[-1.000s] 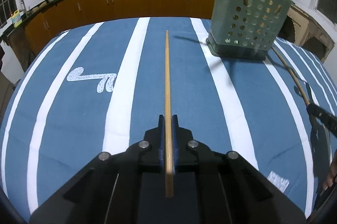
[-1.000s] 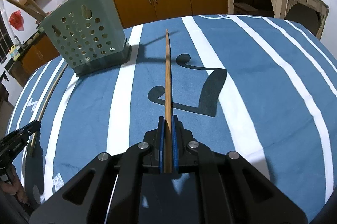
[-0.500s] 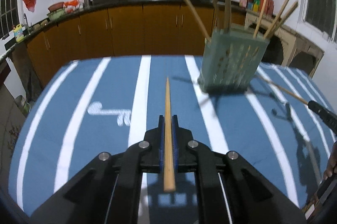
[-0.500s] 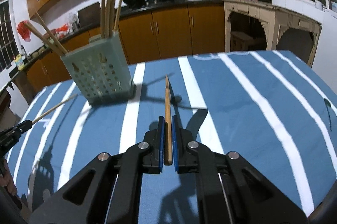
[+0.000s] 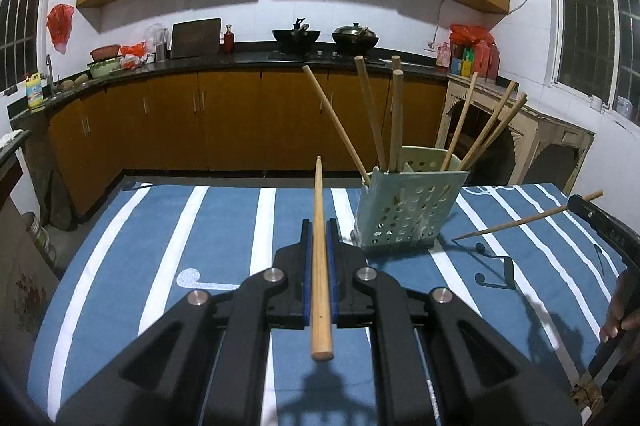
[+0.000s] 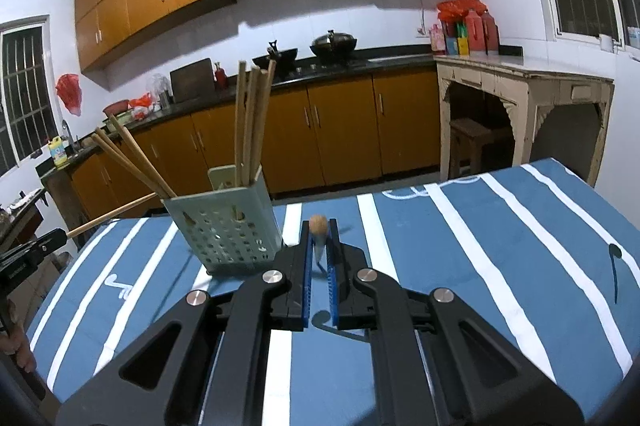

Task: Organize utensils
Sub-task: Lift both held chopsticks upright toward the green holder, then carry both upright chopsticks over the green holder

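Observation:
A pale green perforated utensil holder [image 5: 408, 210] stands on the blue striped tablecloth [image 5: 224, 250] with several wooden chopsticks [image 5: 376, 118] upright in it. My left gripper [image 5: 319, 226] is shut on a wooden chopstick [image 5: 319, 226] that points forward, left of the holder. My right gripper [image 6: 319, 230] is shut on a chopstick [image 6: 319, 226] that stands steeply, its thick end up; the holder [image 6: 228, 226] is just to its left. The right gripper's chopstick [image 5: 528, 220] also shows in the left wrist view, tip toward the holder.
Wooden kitchen cabinets [image 5: 224, 122] and a dark counter with woks [image 5: 296, 36] run along the far wall. A beige side table [image 6: 520, 106] stands at the right beyond the table edge.
Both grippers have lifted high off the tablecloth with their chopsticks. The right one's chopstick has swung from lying forward to nearly upright.

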Action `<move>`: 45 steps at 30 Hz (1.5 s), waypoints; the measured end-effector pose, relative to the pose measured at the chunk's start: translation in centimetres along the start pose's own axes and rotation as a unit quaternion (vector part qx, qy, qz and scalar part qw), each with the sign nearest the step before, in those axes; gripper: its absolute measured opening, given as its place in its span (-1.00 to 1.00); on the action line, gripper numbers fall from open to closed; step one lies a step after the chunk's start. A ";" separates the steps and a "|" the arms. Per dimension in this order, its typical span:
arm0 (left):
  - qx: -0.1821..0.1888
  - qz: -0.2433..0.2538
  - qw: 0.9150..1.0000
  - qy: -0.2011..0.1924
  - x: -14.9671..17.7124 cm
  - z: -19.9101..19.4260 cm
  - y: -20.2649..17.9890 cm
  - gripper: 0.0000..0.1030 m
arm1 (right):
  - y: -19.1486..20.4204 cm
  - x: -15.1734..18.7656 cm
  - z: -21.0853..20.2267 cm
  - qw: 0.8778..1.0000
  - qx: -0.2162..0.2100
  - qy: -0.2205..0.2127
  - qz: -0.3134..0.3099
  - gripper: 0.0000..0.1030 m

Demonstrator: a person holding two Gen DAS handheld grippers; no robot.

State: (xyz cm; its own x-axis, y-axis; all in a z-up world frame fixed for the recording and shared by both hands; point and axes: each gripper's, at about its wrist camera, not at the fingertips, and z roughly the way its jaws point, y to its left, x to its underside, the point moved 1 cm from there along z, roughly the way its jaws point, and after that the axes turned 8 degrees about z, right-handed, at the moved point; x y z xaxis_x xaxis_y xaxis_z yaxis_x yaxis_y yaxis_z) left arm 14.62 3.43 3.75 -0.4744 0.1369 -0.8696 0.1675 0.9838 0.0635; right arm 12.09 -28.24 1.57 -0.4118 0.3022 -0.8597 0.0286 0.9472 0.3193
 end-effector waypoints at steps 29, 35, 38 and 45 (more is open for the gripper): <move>-0.011 -0.028 0.997 0.077 5.0 3.0 2.7 -0.68 | 0.1 0.5 0.3 1.000 -0.005 0.010 0.002 -0.85; -0.031 -0.050 0.989 0.138 9.8 5.1 2.7 -0.52 | 0.1 0.7 0.3 1.000 -0.007 0.009 -0.001 -0.85; -0.045 -0.064 0.986 0.146 11.1 5.1 3.3 -0.41 | 0.5 0.9 0.1 1.000 -0.007 0.008 -0.007 -0.85; -0.056 -0.068 0.980 0.179 13.6 5.6 3.5 -0.39 | 0.7 1.0 0.1 1.000 -0.007 0.011 -0.006 -0.85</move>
State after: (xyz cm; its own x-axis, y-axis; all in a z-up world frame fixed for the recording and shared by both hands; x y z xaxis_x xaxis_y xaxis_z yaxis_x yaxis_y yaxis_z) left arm 13.62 8.08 -10.56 -0.7621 0.0154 -0.6473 -0.0044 0.9996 0.0290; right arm 11.82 -27.22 0.86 -0.4316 0.2892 -0.8545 0.0116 0.9489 0.3153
